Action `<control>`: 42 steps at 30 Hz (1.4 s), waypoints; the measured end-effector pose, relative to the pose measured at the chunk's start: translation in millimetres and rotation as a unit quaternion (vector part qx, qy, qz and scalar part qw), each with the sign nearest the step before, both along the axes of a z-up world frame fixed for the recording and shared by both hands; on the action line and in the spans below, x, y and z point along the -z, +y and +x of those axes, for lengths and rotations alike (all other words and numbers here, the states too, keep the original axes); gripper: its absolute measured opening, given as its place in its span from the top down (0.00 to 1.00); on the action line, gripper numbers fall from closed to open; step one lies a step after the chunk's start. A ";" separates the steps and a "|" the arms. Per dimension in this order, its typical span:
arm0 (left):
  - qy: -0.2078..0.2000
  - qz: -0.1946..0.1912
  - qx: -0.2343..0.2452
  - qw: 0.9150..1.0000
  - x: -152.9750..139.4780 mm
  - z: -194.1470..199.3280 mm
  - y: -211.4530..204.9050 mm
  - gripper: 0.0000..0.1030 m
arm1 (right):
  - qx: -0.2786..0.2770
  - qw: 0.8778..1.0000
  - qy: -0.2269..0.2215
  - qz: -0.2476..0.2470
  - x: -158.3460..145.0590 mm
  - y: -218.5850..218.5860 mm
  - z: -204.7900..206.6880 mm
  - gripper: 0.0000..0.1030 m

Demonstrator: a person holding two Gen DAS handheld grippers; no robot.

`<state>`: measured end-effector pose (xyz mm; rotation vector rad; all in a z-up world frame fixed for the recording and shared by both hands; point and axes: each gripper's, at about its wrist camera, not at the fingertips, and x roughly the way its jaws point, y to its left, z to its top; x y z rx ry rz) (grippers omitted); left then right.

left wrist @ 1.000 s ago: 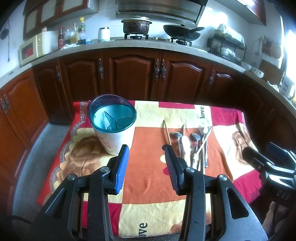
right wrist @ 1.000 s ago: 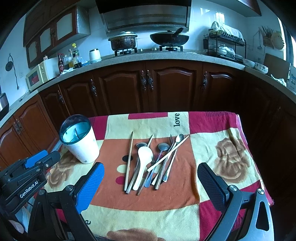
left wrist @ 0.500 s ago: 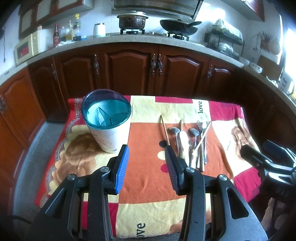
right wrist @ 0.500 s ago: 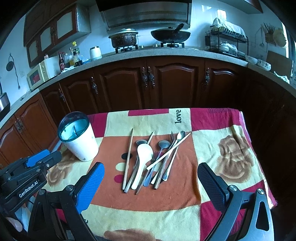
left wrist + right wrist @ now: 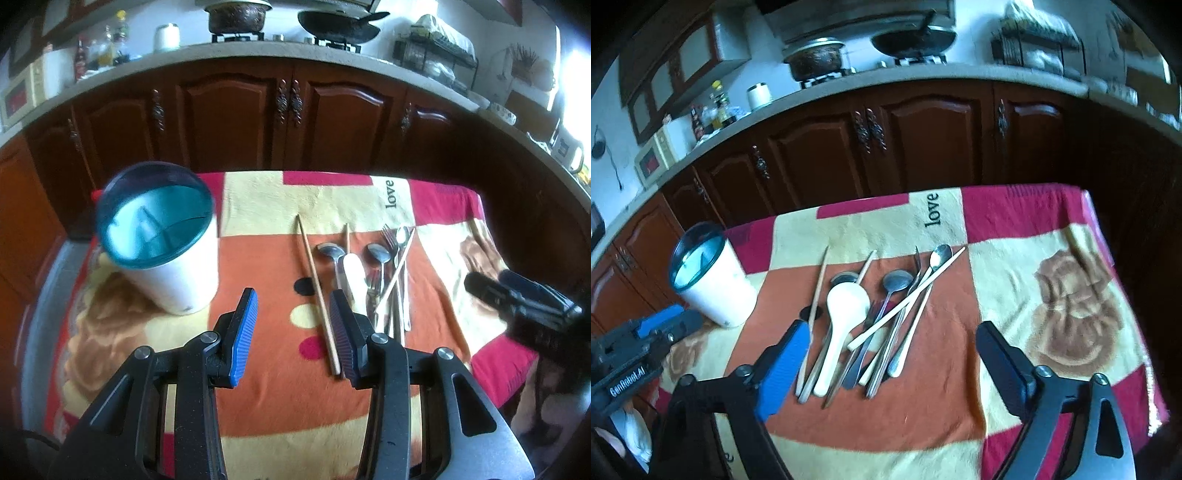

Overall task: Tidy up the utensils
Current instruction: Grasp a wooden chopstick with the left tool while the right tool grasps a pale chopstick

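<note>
Nothing is sorted yet: the utensil pile (image 5: 879, 314) lies on the blanket-covered counter (image 5: 1052, 266), right of the white utensil holder (image 5: 714, 284). My right hand-held gripper (image 5: 894, 373) hangs spread wide over the pile, my left hand-held gripper (image 5: 291, 332) half-spread, both empty. Next I'd single out one piece, probably the white spoon (image 5: 842, 314).

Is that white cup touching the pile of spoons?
Apart. The right wrist view shows bare blanket between the white cup and the nearest chopstick of the utensil pile.

Right hand-held gripper (image 5: 892, 345) spread wide above utensil pile (image 5: 875, 317), white holder (image 5: 714, 280) left, patterned cloth (image 5: 1034, 266)
</note>
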<state>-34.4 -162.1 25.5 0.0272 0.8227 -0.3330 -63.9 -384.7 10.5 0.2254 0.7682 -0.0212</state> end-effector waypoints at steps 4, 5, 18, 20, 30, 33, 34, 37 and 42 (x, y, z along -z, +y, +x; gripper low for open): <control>0.025 -0.002 0.001 1.000 14.5 27.9 -15.0 0.61 | 0.007 0.999 0.018 0.040 19.0 -30.7 32.2 0.34; 0.030 -0.002 0.002 1.000 18.1 33.3 -18.3 0.61 | 0.007 0.999 0.022 0.048 24.0 -35.9 38.5 0.43; 0.085 0.024 -0.015 0.996 64.1 119.0 -55.9 0.61 | 0.023 0.986 0.078 0.143 87.8 -80.4 119.1 0.57; 0.087 0.022 -0.020 0.996 65.8 128.8 -58.7 0.61 | 0.025 0.984 0.082 0.154 93.7 -83.9 125.2 0.57; 0.115 0.037 -0.048 0.992 83.9 175.3 -71.5 0.62 | 0.028 0.978 0.103 0.180 108.0 -95.2 151.9 0.65; 0.127 0.040 -0.045 0.990 88.5 181.8 -76.9 0.62 | 0.026 0.977 0.105 0.183 110.3 -96.8 158.1 0.77; 0.131 0.038 -0.039 0.990 89.9 181.9 -79.7 0.62 | 0.026 0.977 0.105 0.186 111.4 -98.7 159.5 0.82; 0.135 0.055 -0.038 0.989 96.4 184.6 -84.1 0.61 | 0.023 0.976 0.104 0.190 113.1 -102.3 159.2 0.88; 0.149 0.049 -0.044 0.987 105.3 190.2 -83.1 0.78 | 0.013 0.979 0.102 0.178 110.1 -104.6 150.7 0.93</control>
